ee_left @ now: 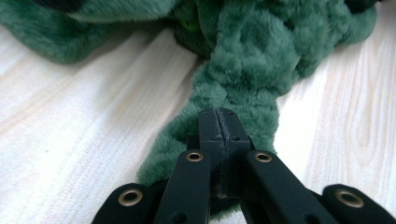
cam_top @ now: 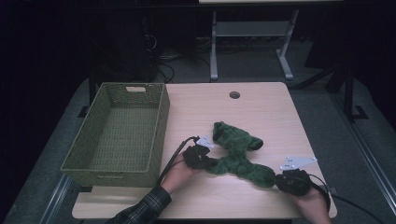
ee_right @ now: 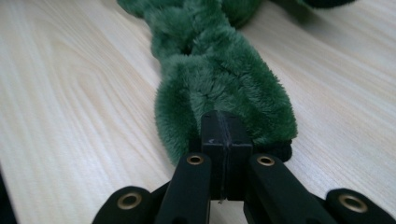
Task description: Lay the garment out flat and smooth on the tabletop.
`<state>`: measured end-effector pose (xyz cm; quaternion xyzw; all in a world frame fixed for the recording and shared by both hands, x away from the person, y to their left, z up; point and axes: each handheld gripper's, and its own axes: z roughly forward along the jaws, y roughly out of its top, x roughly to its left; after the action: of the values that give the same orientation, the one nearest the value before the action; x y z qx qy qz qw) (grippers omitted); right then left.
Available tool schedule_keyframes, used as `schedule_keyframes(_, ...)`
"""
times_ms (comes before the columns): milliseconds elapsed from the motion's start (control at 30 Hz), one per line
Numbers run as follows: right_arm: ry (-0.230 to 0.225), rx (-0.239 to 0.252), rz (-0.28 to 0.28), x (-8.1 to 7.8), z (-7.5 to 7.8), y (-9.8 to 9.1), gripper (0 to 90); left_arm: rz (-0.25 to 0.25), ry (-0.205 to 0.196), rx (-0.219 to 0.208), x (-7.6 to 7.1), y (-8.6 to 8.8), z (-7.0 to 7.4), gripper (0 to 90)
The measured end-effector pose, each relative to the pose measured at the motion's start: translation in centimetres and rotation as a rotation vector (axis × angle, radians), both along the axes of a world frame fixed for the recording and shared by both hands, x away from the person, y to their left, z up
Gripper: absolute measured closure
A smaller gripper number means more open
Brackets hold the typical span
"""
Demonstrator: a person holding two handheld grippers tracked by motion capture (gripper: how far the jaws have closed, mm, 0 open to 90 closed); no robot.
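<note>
A green plush toy (cam_top: 238,154) lies stretched across the front half of the light wooden table (cam_top: 266,112). My left gripper (cam_top: 205,161) is at the toy's left end, held by a hand in a plaid sleeve. In the left gripper view its jaws (ee_left: 219,123) are pressed together, pinching the fur of the plush toy (ee_left: 252,60) low on the table. My right gripper (cam_top: 279,179) is at the toy's right end. Its jaws (ee_right: 223,126) are likewise closed tight on the tip of the plush toy (ee_right: 210,60).
An empty green woven basket (cam_top: 161,126) stands along the table's left side, close to the left hand. A small round hole (cam_top: 234,94) sits near the table's far edge. Behind the table are desk legs and cables on a dark floor.
</note>
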<state>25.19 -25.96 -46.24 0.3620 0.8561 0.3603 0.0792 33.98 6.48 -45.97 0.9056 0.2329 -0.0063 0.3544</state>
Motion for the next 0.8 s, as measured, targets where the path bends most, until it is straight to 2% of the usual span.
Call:
schedule_keyframes(233,0.000,-0.022,-0.018,0.5,-0.3,-0.1,89.9,-0.019,0.008,0.017,-0.5,0.3,0.0,89.8)
schedule_keyframes(500,0.005,-0.019,-0.030,1.0,-0.3,-0.7,89.9,-0.024,0.033,0.022,-2.7,1.8,0.0,89.8)
schedule_keyframes(667,0.024,-0.027,-0.016,0.4,-0.3,-0.1,90.0,-0.033,0.049,0.015,-4.2,2.8,-0.1,89.8)
schedule_keyframes(700,0.030,-0.027,-0.011,0.2,-0.3,0.0,89.9,-0.043,0.047,0.027,-4.5,3.1,0.0,89.8)
schedule_keyframes(800,0.034,-0.031,0.014,-0.5,-0.2,0.6,89.5,-0.033,0.044,0.024,-5.3,3.5,0.1,89.6)
